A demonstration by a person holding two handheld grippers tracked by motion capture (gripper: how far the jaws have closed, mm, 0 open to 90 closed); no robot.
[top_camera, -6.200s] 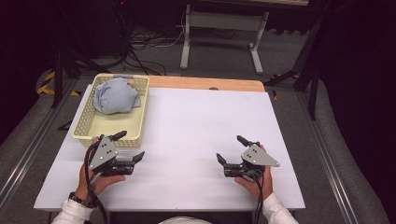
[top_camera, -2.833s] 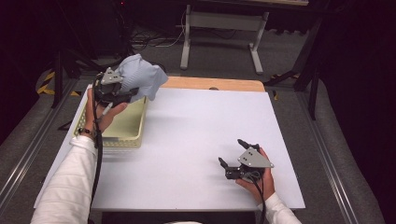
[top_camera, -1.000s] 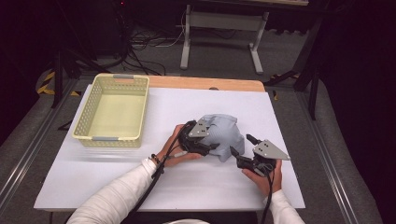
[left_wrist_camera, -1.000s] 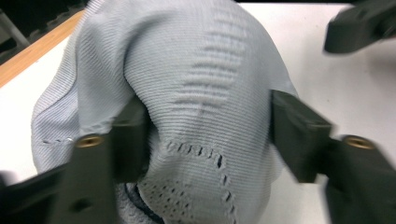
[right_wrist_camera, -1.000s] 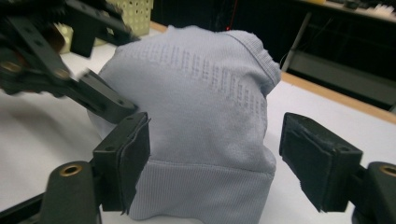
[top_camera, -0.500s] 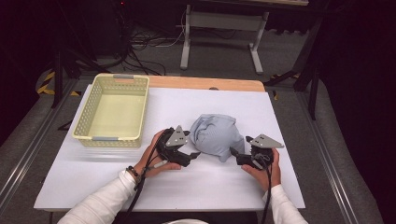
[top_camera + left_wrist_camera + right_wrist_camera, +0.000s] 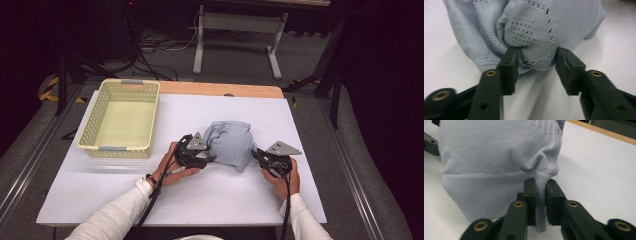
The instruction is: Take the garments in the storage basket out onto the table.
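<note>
High view overhead; 2 close views share sweater.

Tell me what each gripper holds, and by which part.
The right gripper pinches the light blue garment at its ribbed hem edge. The left gripper is open around a fold, holding nothing.

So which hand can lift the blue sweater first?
Probably the right: the right gripper is already shut on the sweater's ribbed edge, while the left gripper stands open around a fold.
</note>
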